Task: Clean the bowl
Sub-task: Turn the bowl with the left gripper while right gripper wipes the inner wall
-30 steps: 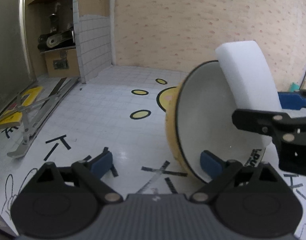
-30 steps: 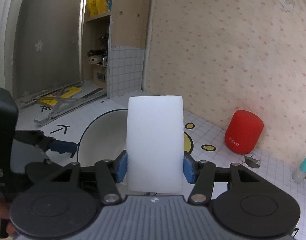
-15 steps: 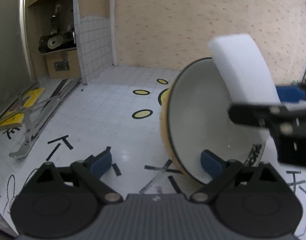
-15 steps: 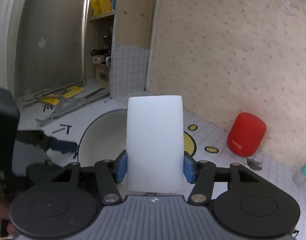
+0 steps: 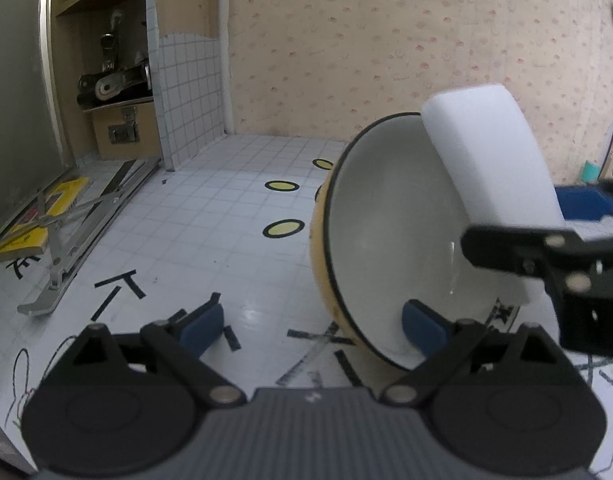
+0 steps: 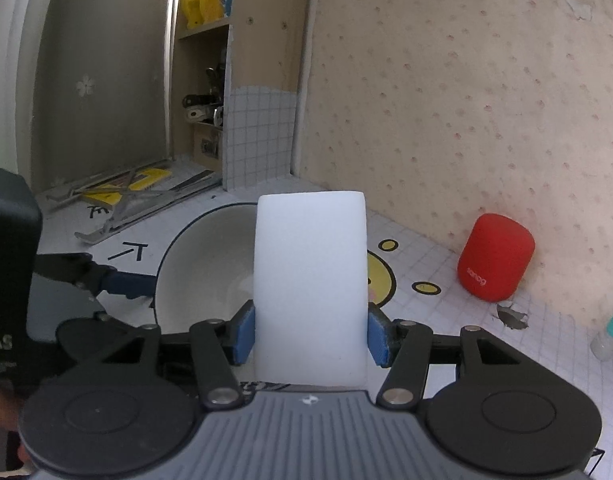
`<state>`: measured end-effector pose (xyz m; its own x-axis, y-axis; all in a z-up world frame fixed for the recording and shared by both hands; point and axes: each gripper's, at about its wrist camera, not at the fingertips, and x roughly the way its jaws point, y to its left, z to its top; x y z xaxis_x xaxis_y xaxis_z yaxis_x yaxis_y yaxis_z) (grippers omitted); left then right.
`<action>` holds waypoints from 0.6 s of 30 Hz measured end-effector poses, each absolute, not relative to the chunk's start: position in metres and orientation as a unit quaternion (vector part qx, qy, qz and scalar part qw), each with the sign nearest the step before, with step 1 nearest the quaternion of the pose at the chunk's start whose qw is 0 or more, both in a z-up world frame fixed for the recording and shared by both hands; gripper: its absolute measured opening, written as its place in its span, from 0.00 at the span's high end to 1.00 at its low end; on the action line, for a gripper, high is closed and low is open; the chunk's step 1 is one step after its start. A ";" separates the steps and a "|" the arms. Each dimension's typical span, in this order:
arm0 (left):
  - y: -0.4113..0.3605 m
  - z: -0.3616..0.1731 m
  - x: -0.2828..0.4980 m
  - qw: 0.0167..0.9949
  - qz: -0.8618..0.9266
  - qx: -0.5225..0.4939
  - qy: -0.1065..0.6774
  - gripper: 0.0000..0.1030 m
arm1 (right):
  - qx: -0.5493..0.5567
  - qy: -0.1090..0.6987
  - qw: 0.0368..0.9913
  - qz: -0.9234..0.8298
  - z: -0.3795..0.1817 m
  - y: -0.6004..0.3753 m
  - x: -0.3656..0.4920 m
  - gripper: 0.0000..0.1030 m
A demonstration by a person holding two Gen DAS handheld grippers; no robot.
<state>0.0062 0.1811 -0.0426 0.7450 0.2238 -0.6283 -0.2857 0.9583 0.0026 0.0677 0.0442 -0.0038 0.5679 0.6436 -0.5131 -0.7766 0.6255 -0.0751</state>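
Since the frame one second ago, your bowl (image 5: pixel 390 236) has swung further leftward in the left wrist view and the sponge (image 5: pixel 490 184) has climbed higher against its rim. You have the bowl tipped on edge at centre right of that view: white cavity facing right toward the sponge, yellow outside facing left, rim plane near vertical. Your left gripper (image 5: pixel 312 320) is spread wide, its right pad (image 5: pixel 422 328) inside the bowl's lower rim and its left pad (image 5: pixel 200 322) well apart from it; whether anything presses the outer wall cannot be told. Your right gripper (image 6: pixel 310 336) is clamped on the white sponge, long axis running up the frame centre, far end over the bowl (image 6: pixel 206 264). Legible writing: "sanag" on the red speaker (image 6: pixel 494 256) at right; "DAS" on the black housing (image 6: pixel 6 280) at left edge.
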 end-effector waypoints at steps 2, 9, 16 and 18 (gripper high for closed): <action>0.181 -0.042 0.006 0.933 0.137 -0.047 0.330 0.06 | -0.146 0.217 0.874 0.410 0.002 0.050 0.069 0.47; 0.181 -0.042 0.007 0.933 0.136 -0.048 0.329 0.06 | -0.147 0.219 0.873 0.411 0.002 0.053 0.071 0.47; 0.188 -0.039 0.006 0.931 0.145 -0.052 0.331 0.06 | -0.152 0.225 0.870 0.411 -0.004 0.048 0.068 0.47; 0.192 -0.037 0.006 0.931 0.150 -0.051 0.329 0.07 | -0.151 0.226 0.870 0.411 -0.005 0.048 0.068 0.47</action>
